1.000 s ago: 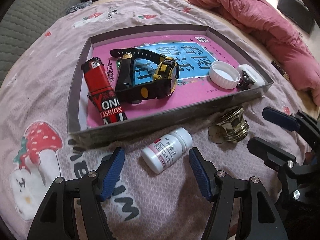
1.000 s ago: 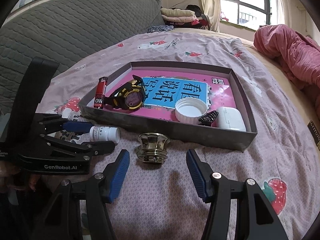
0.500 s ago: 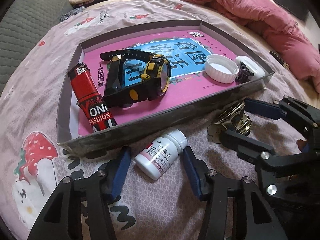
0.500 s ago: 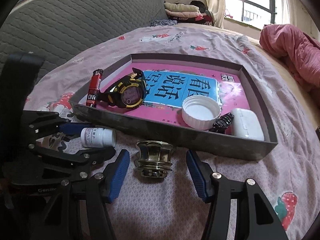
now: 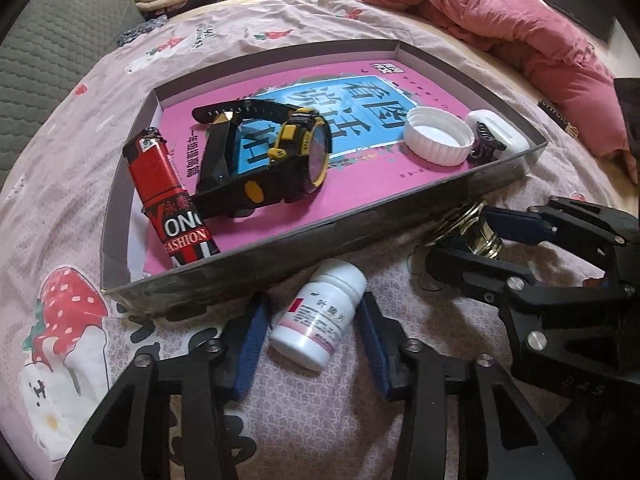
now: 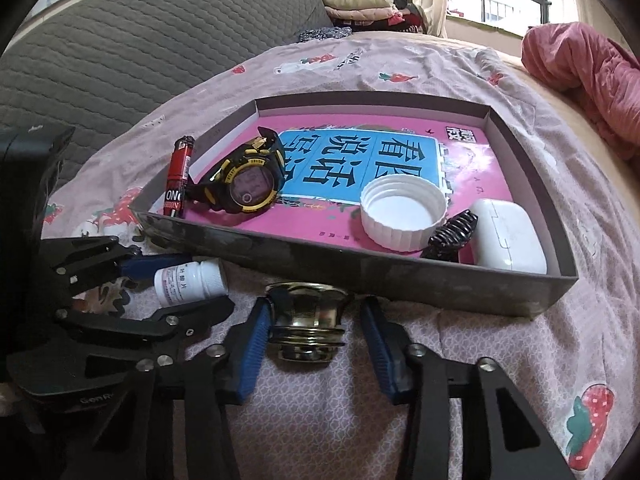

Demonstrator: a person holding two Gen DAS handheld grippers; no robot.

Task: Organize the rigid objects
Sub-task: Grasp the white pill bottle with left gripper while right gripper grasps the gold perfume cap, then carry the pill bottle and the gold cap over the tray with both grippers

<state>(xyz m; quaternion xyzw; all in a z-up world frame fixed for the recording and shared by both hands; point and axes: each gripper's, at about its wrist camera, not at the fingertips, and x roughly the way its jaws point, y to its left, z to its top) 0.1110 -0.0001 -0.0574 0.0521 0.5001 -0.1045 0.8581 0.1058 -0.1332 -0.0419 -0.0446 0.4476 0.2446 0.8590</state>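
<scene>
A white pill bottle (image 5: 316,320) lies on its side on the bed sheet, just in front of the grey box (image 5: 320,248). My left gripper (image 5: 312,340) straddles it, jaws closing, with a thin gap on each side. To the right a brass knob (image 6: 308,320) stands on the sheet against the box wall. My right gripper (image 6: 316,332) has it between its blue pads, jaws closing; the left pad is almost on it and the right pad is apart. The box holds a red lighter (image 5: 168,192), a black and yellow watch (image 5: 280,160), a white cap (image 5: 438,136), a black hair clip (image 6: 452,236) and a white case (image 6: 508,236).
The two grippers sit side by side, with my right gripper's fingers (image 5: 512,220) close to the left one's right finger. A pink quilt (image 5: 500,28) is heaped at the far right. A grey padded headboard (image 6: 140,52) and folded clothes (image 6: 360,4) lie beyond the box.
Both grippers have come down and forward around their objects, and both pairs of jaws have narrowed. The bottle and the knob have stayed where they were.
</scene>
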